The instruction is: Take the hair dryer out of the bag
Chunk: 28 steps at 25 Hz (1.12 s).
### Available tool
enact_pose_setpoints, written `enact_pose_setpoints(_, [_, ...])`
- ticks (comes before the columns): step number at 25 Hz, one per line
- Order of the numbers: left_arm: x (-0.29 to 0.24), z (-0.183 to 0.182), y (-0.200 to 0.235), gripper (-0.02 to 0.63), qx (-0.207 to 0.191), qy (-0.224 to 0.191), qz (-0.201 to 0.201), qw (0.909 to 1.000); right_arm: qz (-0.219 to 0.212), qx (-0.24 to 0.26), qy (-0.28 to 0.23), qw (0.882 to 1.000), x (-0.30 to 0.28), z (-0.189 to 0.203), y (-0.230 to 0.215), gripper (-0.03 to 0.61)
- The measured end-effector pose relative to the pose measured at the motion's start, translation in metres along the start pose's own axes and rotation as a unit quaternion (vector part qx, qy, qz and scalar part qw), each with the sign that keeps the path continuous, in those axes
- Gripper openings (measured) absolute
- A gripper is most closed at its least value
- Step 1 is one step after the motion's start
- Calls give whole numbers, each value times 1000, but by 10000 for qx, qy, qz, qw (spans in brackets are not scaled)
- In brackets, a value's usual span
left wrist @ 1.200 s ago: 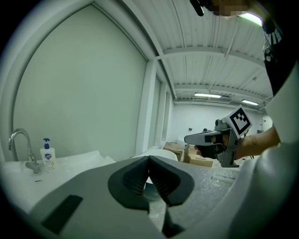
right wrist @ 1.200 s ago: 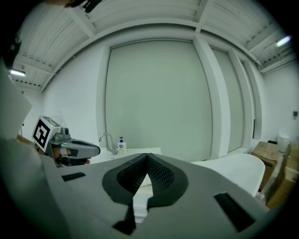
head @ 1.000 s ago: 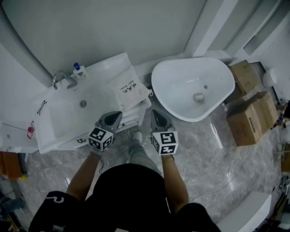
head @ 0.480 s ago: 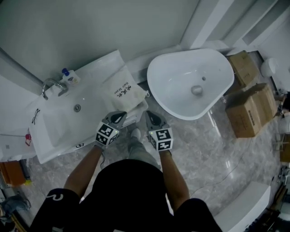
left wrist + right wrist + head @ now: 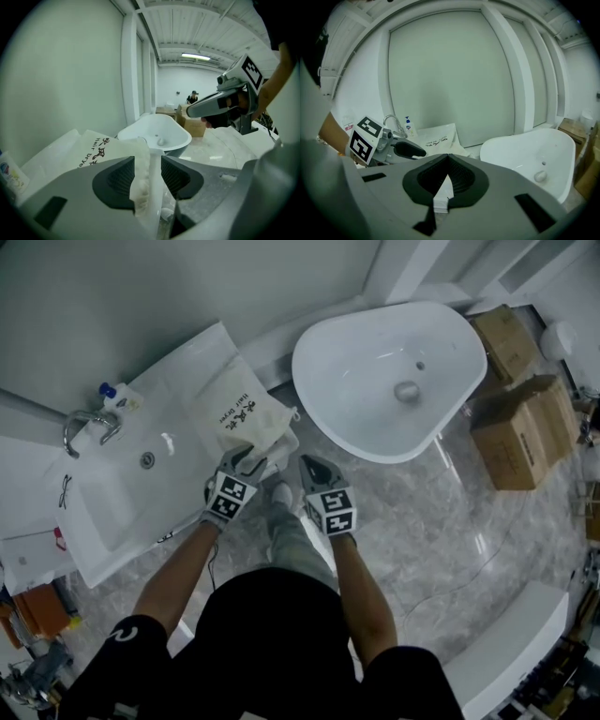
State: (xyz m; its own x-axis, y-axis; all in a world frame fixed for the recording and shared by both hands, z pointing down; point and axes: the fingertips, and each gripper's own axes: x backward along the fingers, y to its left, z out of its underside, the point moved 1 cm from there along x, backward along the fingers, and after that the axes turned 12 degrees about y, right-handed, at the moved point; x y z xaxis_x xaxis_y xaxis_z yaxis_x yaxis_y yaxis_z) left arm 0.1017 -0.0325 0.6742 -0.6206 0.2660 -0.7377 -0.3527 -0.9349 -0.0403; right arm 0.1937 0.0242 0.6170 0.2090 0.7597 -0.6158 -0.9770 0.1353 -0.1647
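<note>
A cream cloth bag [image 5: 236, 416] printed "hair dryer" lies on the white vanity counter [image 5: 187, 362]; whatever is inside it is hidden. My left gripper [image 5: 250, 462] is at the bag's near edge. Its jaws have just been opening and stand open. In the left gripper view [image 5: 147, 163] the bag's [image 5: 105, 149] frayed edge hangs between the pads, and the pads do not squeeze it. My right gripper [image 5: 310, 467] is shut and empty, to the right of the bag and off the counter. In its own view the right gripper [image 5: 449, 158] has its pads together.
The vanity has a sunken sink [image 5: 103, 498] with a chrome tap [image 5: 86, 423] and a soap bottle [image 5: 112, 394]. A big white freestanding basin [image 5: 389, 371] stands right of the bag. Cardboard boxes [image 5: 523, 432] sit at the far right. The floor [image 5: 441, 549] is grey marble.
Both grippers have come down and forward to the counter's edge. The left jaws went from shut to open and now straddle the bag's near edge. The right stayed shut.
</note>
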Motion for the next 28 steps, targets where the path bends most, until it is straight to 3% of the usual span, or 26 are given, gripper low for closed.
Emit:
enact_pose_setpoints(6, [-36, 11, 6, 167, -281, 517, -342, 9977, 71, -181, 96, 9998, -7, 16, -9, -5])
enact_pose_setpoints(10, [-46, 17, 12, 145, -259, 759, -421, 9959, 95, -265, 169, 9995, -14, 20, -13, -5])
enact_pose_setpoints(13, [-39, 13, 21, 38, -3, 671, -413, 9969, 96, -290, 188, 9994, -17, 17, -15, -5])
enact_pose_setpoints(22, [3, -47, 55, 26, 763, -58, -161, 9969, -175, -177, 214, 9995, -35, -12, -14, -5])
enact_pose_setpoints(28, [14, -63, 91, 26, 732, -212, -260, 9968, -347, 63, 250, 9991, -61, -35, -5, -5])
